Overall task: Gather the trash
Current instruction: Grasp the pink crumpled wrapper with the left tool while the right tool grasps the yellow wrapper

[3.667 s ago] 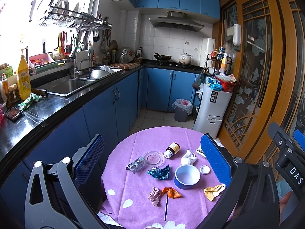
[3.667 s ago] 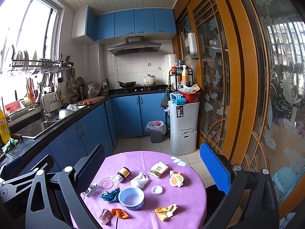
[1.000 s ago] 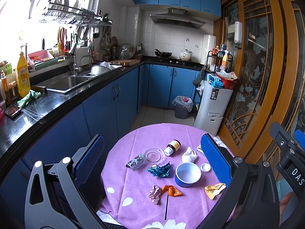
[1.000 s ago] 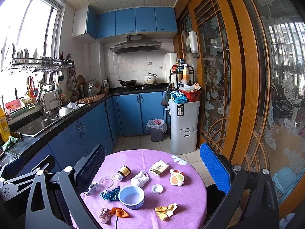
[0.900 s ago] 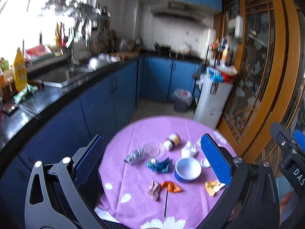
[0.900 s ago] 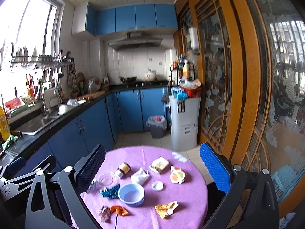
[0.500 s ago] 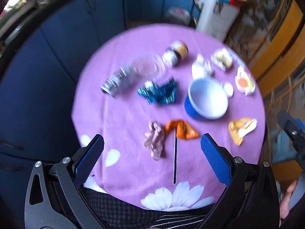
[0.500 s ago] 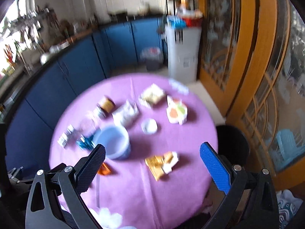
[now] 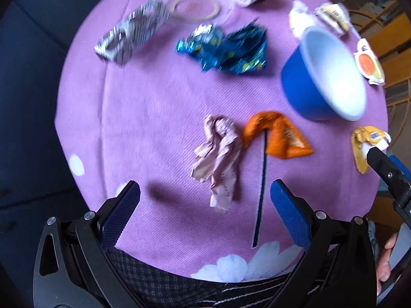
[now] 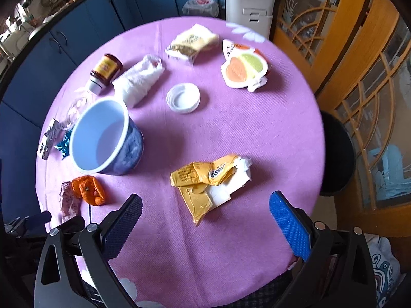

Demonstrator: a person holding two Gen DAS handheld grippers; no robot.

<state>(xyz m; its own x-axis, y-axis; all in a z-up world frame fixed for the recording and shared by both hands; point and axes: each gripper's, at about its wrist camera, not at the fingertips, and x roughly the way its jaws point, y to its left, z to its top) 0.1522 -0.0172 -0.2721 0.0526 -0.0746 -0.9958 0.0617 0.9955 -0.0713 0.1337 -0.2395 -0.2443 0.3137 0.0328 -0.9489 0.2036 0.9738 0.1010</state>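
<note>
Both cameras, level with the kitchen a second ago, now tip down over the round purple table [image 10: 257,133], litter spread across it: pink crumpled wrapper [image 9: 218,156] and orange wrapper [image 9: 280,136] near the left gripper [image 9: 205,206], yellow torn packet [image 10: 208,179] near the right gripper [image 10: 205,217], blue foil wrapper [image 9: 228,50] and silver wrapper [image 9: 131,38] farther off, motion-blurred. Blue bowl [image 10: 105,138] stands left of centre, hiding most of the blue foil in the right view; white cap [image 10: 183,98], tissue [image 10: 138,79] and brown jar [image 10: 105,71] beyond, printed labels illegible. Each gripper's jaws spread wide, holding nothing; right gripper partly cut off at the left view's right edge.
</note>
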